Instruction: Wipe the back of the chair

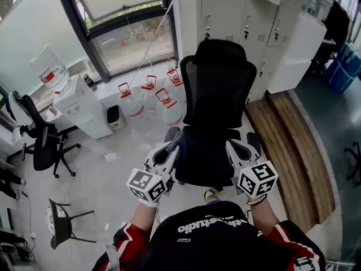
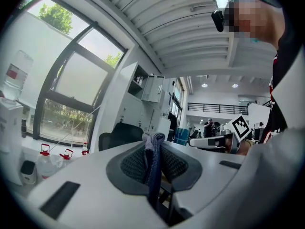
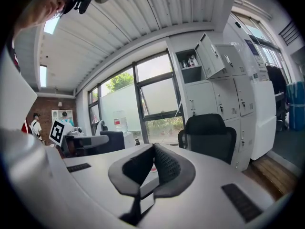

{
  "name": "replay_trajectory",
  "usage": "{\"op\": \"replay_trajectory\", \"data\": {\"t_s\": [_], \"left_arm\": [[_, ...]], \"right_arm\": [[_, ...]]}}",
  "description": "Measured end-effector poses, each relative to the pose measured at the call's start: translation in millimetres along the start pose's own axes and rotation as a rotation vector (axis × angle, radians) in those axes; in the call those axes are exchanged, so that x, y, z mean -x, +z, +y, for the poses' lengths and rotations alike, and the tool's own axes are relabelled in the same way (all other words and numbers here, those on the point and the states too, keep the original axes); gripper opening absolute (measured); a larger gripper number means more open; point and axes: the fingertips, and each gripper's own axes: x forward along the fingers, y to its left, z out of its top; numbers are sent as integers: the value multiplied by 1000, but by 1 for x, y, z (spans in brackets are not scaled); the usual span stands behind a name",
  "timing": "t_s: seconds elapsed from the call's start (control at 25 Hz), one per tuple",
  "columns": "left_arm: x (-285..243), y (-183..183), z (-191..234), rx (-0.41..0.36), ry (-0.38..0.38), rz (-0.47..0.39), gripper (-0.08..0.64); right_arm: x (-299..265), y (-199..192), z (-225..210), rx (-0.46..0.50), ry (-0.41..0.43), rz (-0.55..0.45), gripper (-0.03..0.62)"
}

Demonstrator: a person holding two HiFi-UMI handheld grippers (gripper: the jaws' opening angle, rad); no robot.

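Observation:
The black mesh office chair [image 1: 217, 95] stands just ahead of me, its seat toward me and its backrest and headrest on the far side. My left gripper [image 1: 172, 147] hovers at the seat's left front corner, shut on a grey-blue cloth [image 1: 176, 141] that sticks up between the pads [image 2: 153, 156]. My right gripper [image 1: 233, 147] sits at the seat's right front corner, shut with nothing in it. The chair's back [image 2: 119, 133] shows beyond the left jaws and also in the right gripper view [image 3: 209, 137]. Neither gripper touches the backrest.
Several large water bottles [image 1: 148, 97] stand on the floor by the window, left of the chair. A white water dispenser [image 1: 79, 103], another black chair [image 1: 42, 143] and a small folding stool [image 1: 62, 219] are at the left. White lockers [image 1: 254, 16] and a wooden platform [image 1: 287, 145] are at the right.

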Motion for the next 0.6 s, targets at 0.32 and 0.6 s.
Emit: {"op": "replay_trajectory", "data": {"t_s": [0.32,0.6], "left_arm": [[-153,9,73,-6,66,27,67],[-261,15,126,-40,160,47,67]], "right_arm": [[-86,36,-126,-22,0,-18,15],[-133,53,-221,-59,21,-24,15]]}}
